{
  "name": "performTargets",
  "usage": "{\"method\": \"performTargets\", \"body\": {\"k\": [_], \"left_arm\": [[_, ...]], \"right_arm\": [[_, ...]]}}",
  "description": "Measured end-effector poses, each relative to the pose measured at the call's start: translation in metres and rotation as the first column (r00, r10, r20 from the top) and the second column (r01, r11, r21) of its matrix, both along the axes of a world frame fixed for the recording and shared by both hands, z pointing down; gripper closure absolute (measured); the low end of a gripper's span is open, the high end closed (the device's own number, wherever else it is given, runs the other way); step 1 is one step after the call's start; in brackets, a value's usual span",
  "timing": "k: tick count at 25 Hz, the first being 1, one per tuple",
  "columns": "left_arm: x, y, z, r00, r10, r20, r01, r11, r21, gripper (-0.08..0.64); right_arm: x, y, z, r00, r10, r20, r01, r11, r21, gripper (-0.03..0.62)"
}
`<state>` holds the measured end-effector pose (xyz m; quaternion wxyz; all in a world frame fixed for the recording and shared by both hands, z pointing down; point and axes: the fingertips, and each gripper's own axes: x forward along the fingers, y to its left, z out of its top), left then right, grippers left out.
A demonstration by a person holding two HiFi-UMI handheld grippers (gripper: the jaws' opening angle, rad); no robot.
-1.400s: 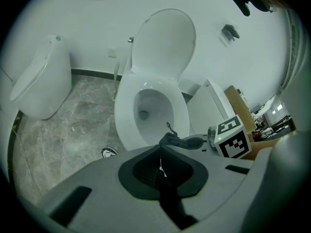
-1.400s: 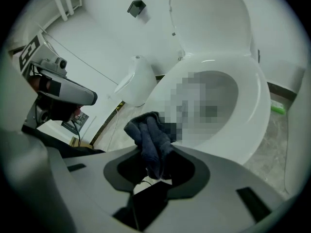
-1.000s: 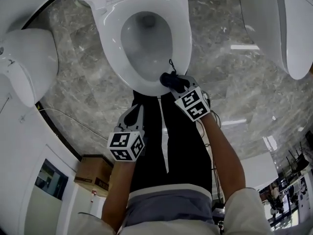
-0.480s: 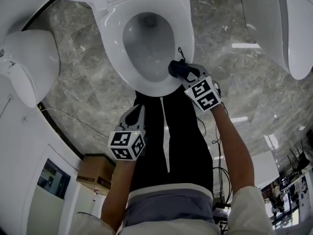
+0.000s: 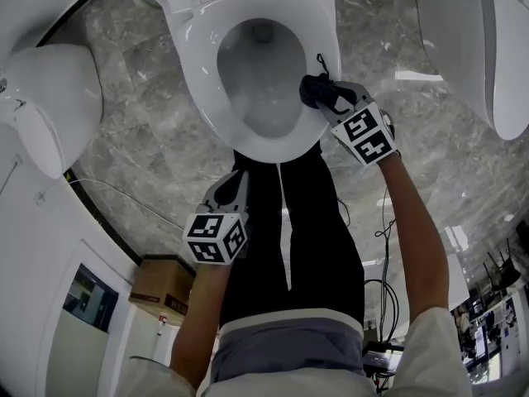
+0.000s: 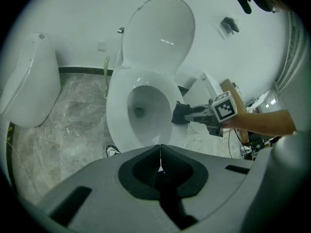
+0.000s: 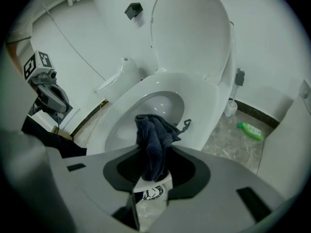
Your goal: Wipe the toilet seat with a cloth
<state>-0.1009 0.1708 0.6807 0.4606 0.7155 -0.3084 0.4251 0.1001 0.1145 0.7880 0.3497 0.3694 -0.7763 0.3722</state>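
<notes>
- On the right-hand rim of the white oval toilet seat (image 5: 198,77), the crumpled dark blue cloth (image 5: 316,91) now sits farther toward the hinge than a second ago, when it was down at the seat's front edge
- The right gripper (image 5: 332,99) carries it there, jaws clamped tight on the cloth's bunched middle, with loose folds and a hanging loop spilling out ahead of them
- That reads as a steady sweep along the rim: front curve covered, right side under way, with the back and the whole left side, as I judge it, still to do
- The left gripper (image 5: 234,185) has barely shifted; it hangs back by the person's legs, jaws pressed together with nothing between them
- The count: one cloth, two grippers, one open toilet with its white lid (image 6: 158,33) raised
- Two more white porcelain fixtures, one on the left (image 5: 41,98), one on the right (image 5: 488,48)
- One green plastic bottle (image 7: 250,130) lying on the grey marble floor (image 5: 149,139)
</notes>
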Motion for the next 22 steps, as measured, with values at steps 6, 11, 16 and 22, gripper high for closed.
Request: {"method": "performTargets", "body": {"k": [6, 11, 16, 22], "left_arm": [[-0.019, -0.012, 0.002, 1.0, -0.028, 0.008, 0.028, 1.0, -0.011, 0.549], [-0.019, -0.022, 0.003, 0.999, -0.033, -0.028, 0.032, 0.999, -0.033, 0.549], [-0.024, -0.036, 0.001, 0.998, -0.04, -0.054, 0.037, 0.998, -0.049, 0.549], [-0.037, -0.054, -0.001, 0.991, -0.104, -0.083, 0.1, 0.994, -0.054, 0.549]], "right_arm": [[0.009, -0.03, 0.001, 0.997, -0.02, -0.071, 0.021, 1.0, 0.014, 0.476], [0.022, -0.059, 0.004, 0.992, 0.0, -0.126, 0.001, 1.0, 0.011, 0.476], [0.028, -0.096, 0.006, 0.984, 0.024, -0.179, -0.02, 1.0, 0.024, 0.476], [0.029, -0.138, 0.006, 0.972, 0.03, -0.234, -0.02, 0.999, 0.046, 0.477]]}}
